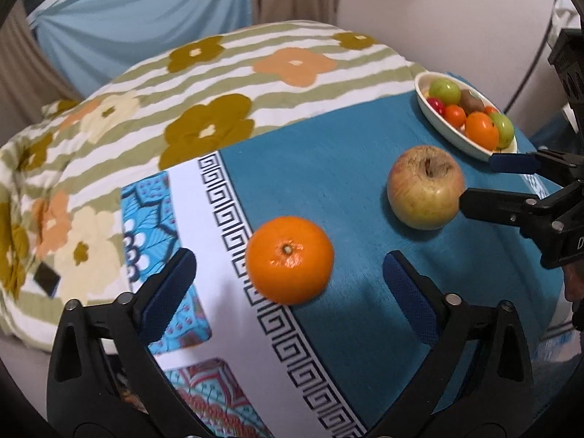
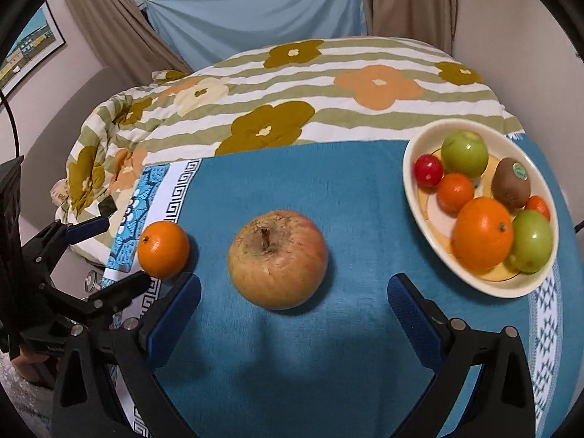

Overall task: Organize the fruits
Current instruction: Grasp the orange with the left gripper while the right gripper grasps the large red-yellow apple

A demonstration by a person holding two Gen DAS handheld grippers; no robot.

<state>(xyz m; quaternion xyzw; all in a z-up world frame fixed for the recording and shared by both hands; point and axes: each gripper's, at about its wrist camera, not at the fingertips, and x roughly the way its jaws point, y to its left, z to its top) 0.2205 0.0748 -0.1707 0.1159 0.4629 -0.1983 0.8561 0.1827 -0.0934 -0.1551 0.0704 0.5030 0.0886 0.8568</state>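
Observation:
An orange mandarin point(image 1: 289, 260) point(image 2: 163, 249) lies on the teal cloth, just ahead of my open left gripper point(image 1: 288, 273), level with its fingertips. A large yellow-red apple point(image 1: 425, 187) point(image 2: 278, 258) rests to its right, stem up, just ahead of my open right gripper point(image 2: 294, 292). The right gripper point(image 1: 478, 179) also shows from the side, its fingers straddling the apple's right flank. The left gripper point(image 2: 106, 252) appears at the left edge beside the mandarin. A cream oval bowl point(image 1: 438, 118) point(image 2: 410, 175) at the back right holds several fruits.
The teal cloth point(image 2: 328, 182) with a patterned border covers the near part of a bed. A floral striped blanket point(image 1: 233, 84) lies behind it. A small dark object point(image 1: 46, 279) rests on the blanket at left. Curtains and a wall stand behind.

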